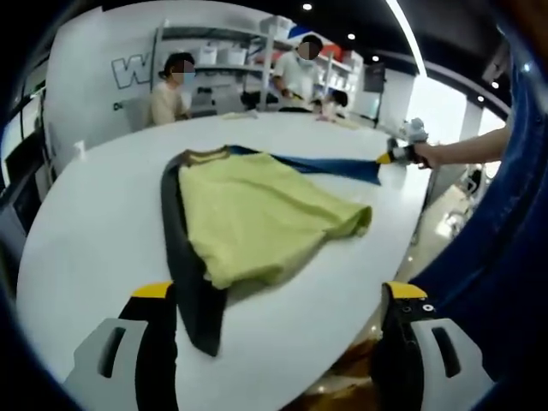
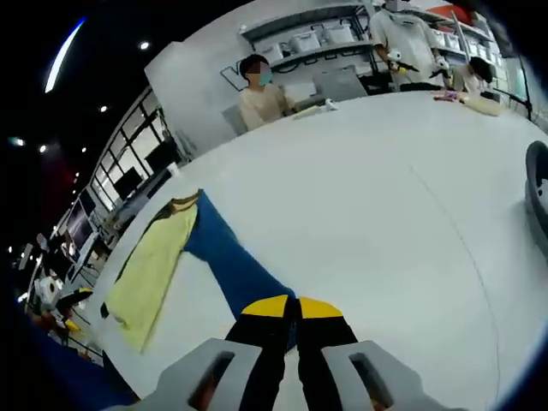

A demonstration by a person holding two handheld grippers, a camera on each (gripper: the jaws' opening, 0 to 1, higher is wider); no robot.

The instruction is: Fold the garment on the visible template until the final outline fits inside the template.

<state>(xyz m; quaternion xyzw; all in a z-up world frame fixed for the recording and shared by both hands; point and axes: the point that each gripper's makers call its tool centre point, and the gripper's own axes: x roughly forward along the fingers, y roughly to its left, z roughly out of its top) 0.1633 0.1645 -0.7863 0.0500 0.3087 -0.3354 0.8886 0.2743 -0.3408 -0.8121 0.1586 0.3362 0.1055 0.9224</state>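
Garment (image 1: 257, 214) flat on table (image 1: 94, 231), blue sleeve (image 1: 330, 164) stretched sideways, pinched by right hand-held gripper (image 2: 295, 306), left hand-held gripper (image 1: 278, 295) open.

Each gripper is built with grey slotted jaw housings, black fingers and yellow tips: the left gripper (image 1: 278, 321) and the right gripper (image 2: 283, 312). A blue garment (image 1: 505, 248) is worn by the person

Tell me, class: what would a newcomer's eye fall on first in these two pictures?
Probably the yellow-green shirt, spread flat mid-table on the white table over a dark template. Next, its blue sleeve, stretched out sideways by the right gripper, whose yellow-tipped jaws are shut on it. The left gripper stands open at the table's near edge.
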